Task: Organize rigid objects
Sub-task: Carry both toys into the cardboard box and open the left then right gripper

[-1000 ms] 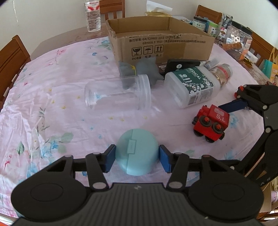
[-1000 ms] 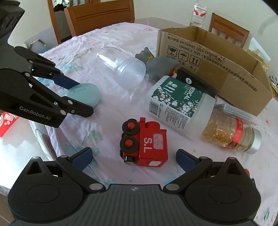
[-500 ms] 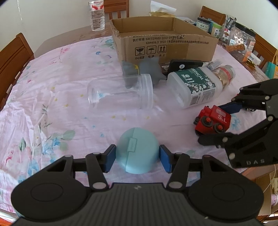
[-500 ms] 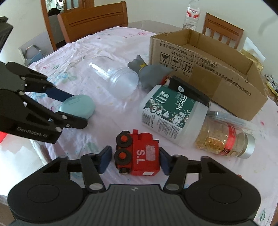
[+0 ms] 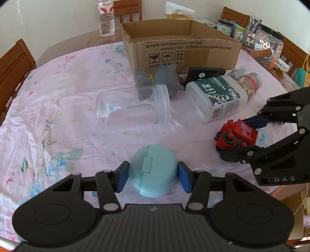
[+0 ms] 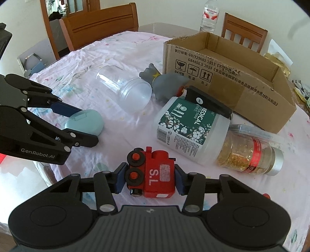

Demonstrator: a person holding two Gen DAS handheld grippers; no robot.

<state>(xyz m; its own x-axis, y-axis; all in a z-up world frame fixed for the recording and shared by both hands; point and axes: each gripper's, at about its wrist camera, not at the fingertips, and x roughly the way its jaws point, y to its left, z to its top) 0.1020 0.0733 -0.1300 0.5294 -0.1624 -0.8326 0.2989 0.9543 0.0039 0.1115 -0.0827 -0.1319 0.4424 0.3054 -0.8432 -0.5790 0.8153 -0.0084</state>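
My left gripper (image 5: pixel 153 177) is shut on a light blue oval case (image 5: pixel 153 170), held just above the floral tablecloth; the case also shows in the right wrist view (image 6: pixel 85 123). My right gripper (image 6: pixel 149 179) is shut on a red toy train marked "S.L" (image 6: pixel 153 174), lifted slightly near the table's front edge; the train also shows in the left wrist view (image 5: pixel 236 136). An open cardboard box (image 5: pixel 180 50) stands at the back of the table, and it shows in the right wrist view (image 6: pixel 228 77) too.
A clear plastic jar (image 5: pixel 133 105) lies on its side mid-table. A grey toy (image 5: pixel 164 78), a white "MEDICAL" bottle (image 5: pixel 215 97) and a gold-filled jar (image 6: pixel 250 156) lie in front of the box. A water bottle (image 5: pixel 106 17) and chairs stand behind.
My right gripper closed on the red train and lifted it a little. My left gripper stays shut on the blue case and has risen slightly.
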